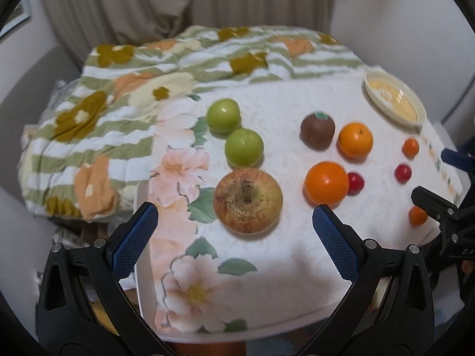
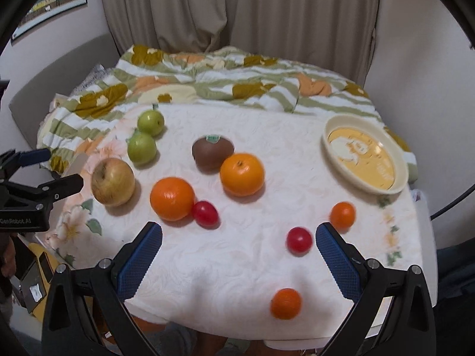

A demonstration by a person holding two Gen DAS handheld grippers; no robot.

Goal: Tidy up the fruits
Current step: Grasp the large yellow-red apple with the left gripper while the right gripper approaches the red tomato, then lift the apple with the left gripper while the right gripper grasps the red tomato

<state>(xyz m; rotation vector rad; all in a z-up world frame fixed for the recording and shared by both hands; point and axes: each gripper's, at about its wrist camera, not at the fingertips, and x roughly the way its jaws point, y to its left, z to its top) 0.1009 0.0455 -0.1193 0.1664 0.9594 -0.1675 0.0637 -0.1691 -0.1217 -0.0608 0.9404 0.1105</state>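
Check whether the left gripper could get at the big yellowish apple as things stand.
Probably yes. The left gripper is open and empty, and the apple lies just ahead between its fingers. The two green apples sit behind it, so nothing blocks a straight approach.

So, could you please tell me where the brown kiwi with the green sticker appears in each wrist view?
Left wrist view: the kiwi sits right of centre, upper half, just left of an orange.
Right wrist view: the kiwi sits near centre, just up-left of that orange.
Shared landmark: the cream plate, far right in both.
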